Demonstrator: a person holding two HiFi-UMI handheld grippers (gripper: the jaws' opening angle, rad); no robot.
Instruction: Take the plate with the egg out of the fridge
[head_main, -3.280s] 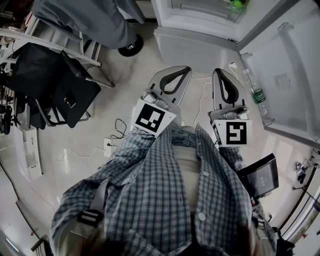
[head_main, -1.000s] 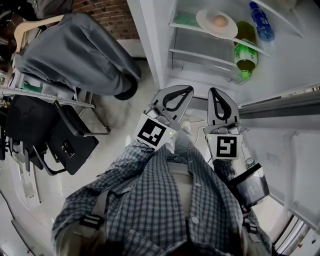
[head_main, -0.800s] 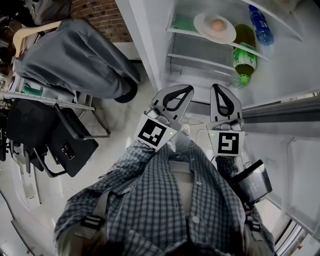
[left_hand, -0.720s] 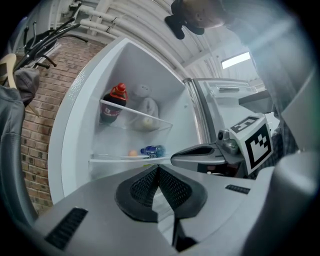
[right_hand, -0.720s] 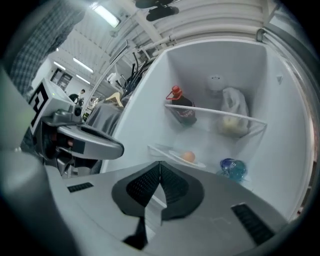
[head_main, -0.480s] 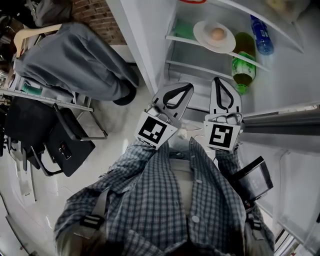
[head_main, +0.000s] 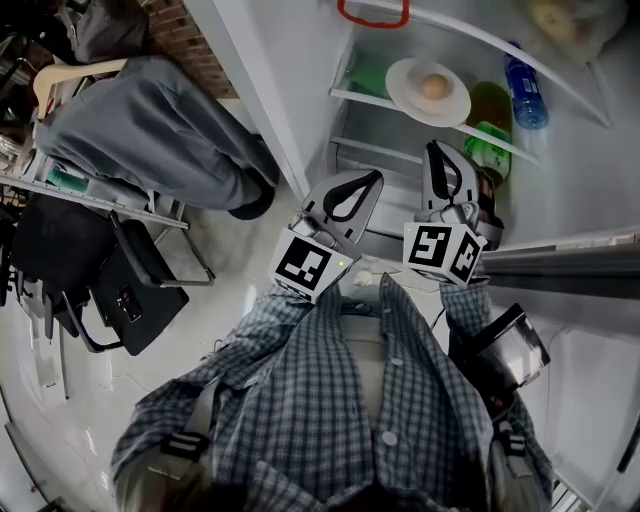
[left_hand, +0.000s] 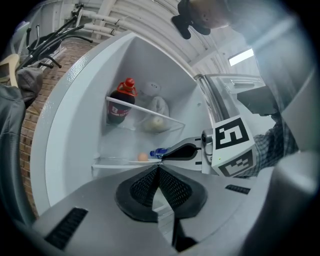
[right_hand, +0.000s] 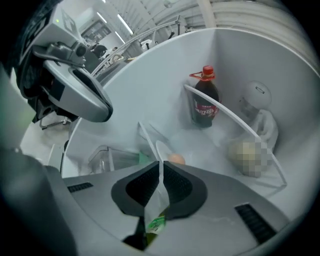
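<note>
A white plate bearing a brown egg sits on a glass shelf inside the open fridge. My right gripper is shut and empty, its tip just below and in front of that shelf. In the right gripper view the egg and the plate's rim show right above my shut jaw tips. My left gripper is shut and empty too, lower and to the left, outside the fridge. In the left gripper view the egg lies beyond the shut tips.
A green bottle and a blue bottle lie right of the plate. A dark cola bottle and a white bag stand on the shelf above. A person in grey trousers and black chairs are at the left.
The view has swung up from the floor to the open fridge. Both grippers rose towards the shelves, and the right one has reached forward, close under the plate's shelf.
</note>
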